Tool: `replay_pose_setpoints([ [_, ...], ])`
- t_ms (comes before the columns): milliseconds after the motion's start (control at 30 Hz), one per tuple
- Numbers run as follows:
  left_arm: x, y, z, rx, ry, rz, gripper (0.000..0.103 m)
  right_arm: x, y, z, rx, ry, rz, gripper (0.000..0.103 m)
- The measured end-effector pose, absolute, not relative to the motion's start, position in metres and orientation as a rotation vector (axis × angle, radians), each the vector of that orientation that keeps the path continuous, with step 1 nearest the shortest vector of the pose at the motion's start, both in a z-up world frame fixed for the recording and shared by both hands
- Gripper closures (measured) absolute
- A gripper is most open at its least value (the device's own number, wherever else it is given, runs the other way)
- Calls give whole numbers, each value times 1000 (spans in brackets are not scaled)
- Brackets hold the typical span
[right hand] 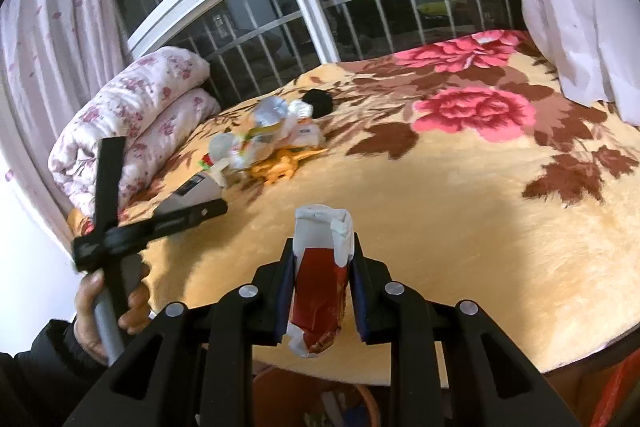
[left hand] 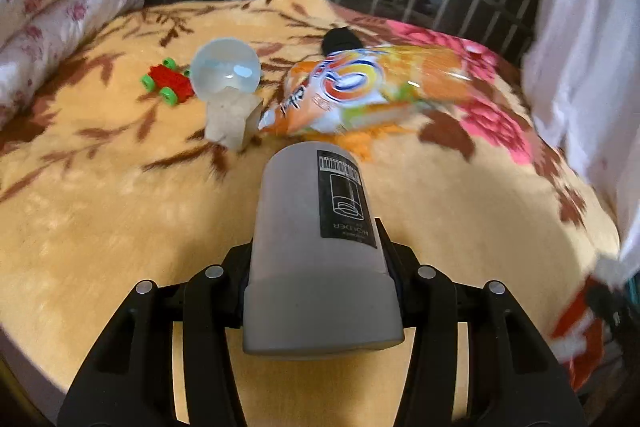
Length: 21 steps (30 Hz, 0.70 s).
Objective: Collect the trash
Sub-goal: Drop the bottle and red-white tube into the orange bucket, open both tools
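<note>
My left gripper (left hand: 318, 259) is shut on a pale grey cylindrical holder (left hand: 304, 195) with a black label, held above the yellow flowered blanket (left hand: 100, 207). Just beyond it lie an orange snack bag (left hand: 372, 87) and a clear globe on a white star base (left hand: 226, 71). In the right wrist view, my right gripper (right hand: 322, 267) is shut on a crumpled red and white wrapper (right hand: 320, 291). The same view shows the left gripper (right hand: 200, 205) with the holder (right hand: 196, 189) at the left, near the snack bag (right hand: 272, 131).
A red toy car with green wheels (left hand: 168, 83) and a black object (left hand: 340, 39) lie on the blanket. An orange toy (right hand: 286, 165) sits by the bag. A folded floral quilt (right hand: 132, 123) lies at the left, white curtains (right hand: 560, 7) at the right. A basket (right hand: 304, 403) stands below the bed edge.
</note>
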State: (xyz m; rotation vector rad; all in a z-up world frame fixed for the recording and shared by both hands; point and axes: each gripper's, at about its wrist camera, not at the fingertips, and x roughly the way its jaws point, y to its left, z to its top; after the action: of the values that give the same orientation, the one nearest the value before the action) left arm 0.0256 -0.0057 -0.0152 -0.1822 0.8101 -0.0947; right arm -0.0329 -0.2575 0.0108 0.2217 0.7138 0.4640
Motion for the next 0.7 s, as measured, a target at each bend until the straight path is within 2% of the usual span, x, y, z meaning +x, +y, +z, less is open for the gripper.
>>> replay_pose_setpoints([
  [200,-46,-18,6,-78,741,-185,55,-60,-246,15,221,728,533,78],
  [333,-87,-24,1,-30,756,-243,55,-87,-240,14,189,755,573,78],
  [533,-131,-34,-40,74,849,-298,55,-121,-226,-14,87,859,635,78],
  [700,-132,-38,-102,119,1020,-335,55,-130,-206,-65,-11,1005,690,78],
])
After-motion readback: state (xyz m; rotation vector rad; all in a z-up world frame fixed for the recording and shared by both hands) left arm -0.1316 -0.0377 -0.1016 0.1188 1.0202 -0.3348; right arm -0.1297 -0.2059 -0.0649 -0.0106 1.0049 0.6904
